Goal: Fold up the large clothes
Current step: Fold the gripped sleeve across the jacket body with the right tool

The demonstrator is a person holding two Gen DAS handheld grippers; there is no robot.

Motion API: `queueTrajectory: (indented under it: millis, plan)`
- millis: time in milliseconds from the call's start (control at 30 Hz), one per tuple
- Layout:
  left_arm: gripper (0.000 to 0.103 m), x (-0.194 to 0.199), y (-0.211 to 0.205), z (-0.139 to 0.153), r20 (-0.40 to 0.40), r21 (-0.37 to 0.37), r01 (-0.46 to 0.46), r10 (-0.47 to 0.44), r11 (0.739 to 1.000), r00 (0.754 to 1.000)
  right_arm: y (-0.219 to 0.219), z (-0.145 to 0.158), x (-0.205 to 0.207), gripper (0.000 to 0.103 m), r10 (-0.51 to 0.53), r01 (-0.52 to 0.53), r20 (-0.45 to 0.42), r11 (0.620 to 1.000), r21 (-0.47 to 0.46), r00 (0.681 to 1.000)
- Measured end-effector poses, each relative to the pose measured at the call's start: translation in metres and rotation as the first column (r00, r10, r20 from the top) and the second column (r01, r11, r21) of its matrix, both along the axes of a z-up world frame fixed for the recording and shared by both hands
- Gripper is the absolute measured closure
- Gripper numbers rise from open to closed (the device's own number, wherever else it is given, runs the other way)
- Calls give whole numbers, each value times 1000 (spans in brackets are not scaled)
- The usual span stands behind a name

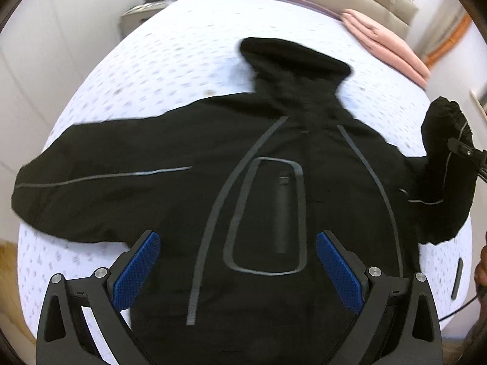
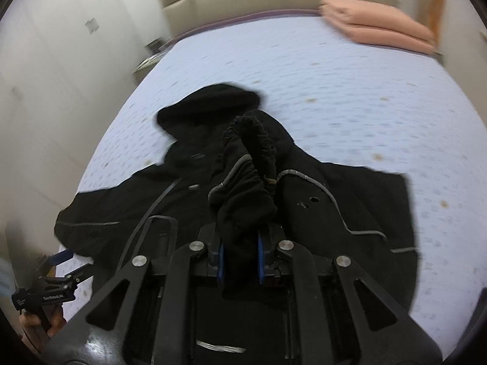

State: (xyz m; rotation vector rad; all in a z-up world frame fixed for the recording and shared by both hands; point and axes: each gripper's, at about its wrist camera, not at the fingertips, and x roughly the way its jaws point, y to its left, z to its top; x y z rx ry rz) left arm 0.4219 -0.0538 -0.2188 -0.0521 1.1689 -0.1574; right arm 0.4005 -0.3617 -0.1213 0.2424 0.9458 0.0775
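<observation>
A black jacket [image 1: 274, 164] lies spread on the bed [image 1: 170, 60], hood [image 1: 292, 51] toward twelve o'clock, body running down to six. One sleeve [image 1: 91, 182] stretches flat toward nine o'clock. The other sleeve [image 2: 243, 182] is lifted off the bed — its cuff end is clamped between the blue pads of the right tool [image 2: 240, 258], jaws nearly together on the cloth. The left tool [image 1: 237, 273] hangs over the jacket's lower back at six o'clock, jaws wide apart, nothing between them. A folded pink cloth [image 1: 386, 45] sits near the bed's far corner at one o'clock, well apart from the jacket.
</observation>
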Motion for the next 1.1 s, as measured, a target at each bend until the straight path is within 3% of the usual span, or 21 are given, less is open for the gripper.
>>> queueTrajectory:
  millis: [233, 367, 667, 733, 800, 900, 1033, 1100]
  plan:
    - [1, 7, 54, -14, -7, -23, -40, 39, 999, 999, 103, -39, 37, 90, 149, -150, -90, 989, -1, 985]
    - [1, 13, 65, -22, -11, -33, -46, 45, 998, 999, 160, -86, 55, 89, 208, -212, -204, 977, 2, 957]
    - [1, 21, 78, -41, -53, -16, -28, 27, 999, 998, 204, -172, 66, 78, 224, -252, -397, 968, -18, 890]
    - [1, 25, 76, -45, -66, -26, -27, 25, 999, 997, 204, -170, 67, 71, 247, -267, -391, 964, 3, 887]
    - [1, 28, 71, -46, -66, -38, -13, 10, 999, 998, 197, -157, 63, 68, 304, -288, -379, 952, 99, 874]
    - [1, 35, 55, -42, -50, -65, 35, -39, 997, 998, 170, -118, 45, 57, 321, -285, -295, 945, 157, 900]
    - [1, 47, 28, -39, -24, -119, 114, -117, 986, 993, 95, -83, 23, 56, 136, -124, -224, 990, 63, 965]
    - [1, 54, 14, -41, -17, -169, 146, -151, 975, 988, 51, -81, 13, 59, -5, -9, -218, 998, -64, 976]
